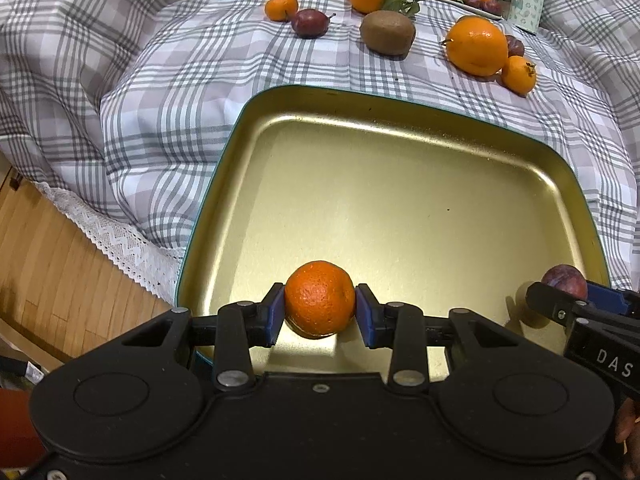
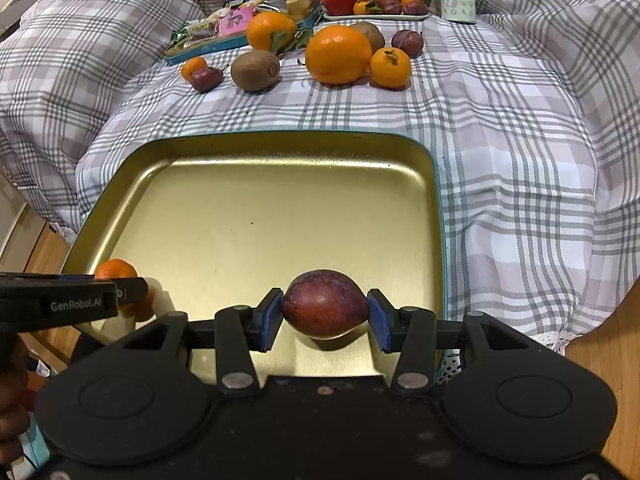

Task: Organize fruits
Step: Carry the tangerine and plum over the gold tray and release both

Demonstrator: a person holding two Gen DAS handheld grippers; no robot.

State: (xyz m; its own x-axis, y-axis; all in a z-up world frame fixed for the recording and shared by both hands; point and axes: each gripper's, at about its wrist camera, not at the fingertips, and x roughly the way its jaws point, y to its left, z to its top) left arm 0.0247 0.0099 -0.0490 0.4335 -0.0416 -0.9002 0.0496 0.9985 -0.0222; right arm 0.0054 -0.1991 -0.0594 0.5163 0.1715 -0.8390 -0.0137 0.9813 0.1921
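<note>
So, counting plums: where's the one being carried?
The plum sits clamped in the right tool, over the gold tray's near right corner.

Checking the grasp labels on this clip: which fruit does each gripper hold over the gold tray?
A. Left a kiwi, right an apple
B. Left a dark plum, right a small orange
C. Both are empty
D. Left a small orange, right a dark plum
D: the left gripper has its blue pads pressed on the small orange, and the right gripper clamps the dark plum, both above the gold tray.
</note>
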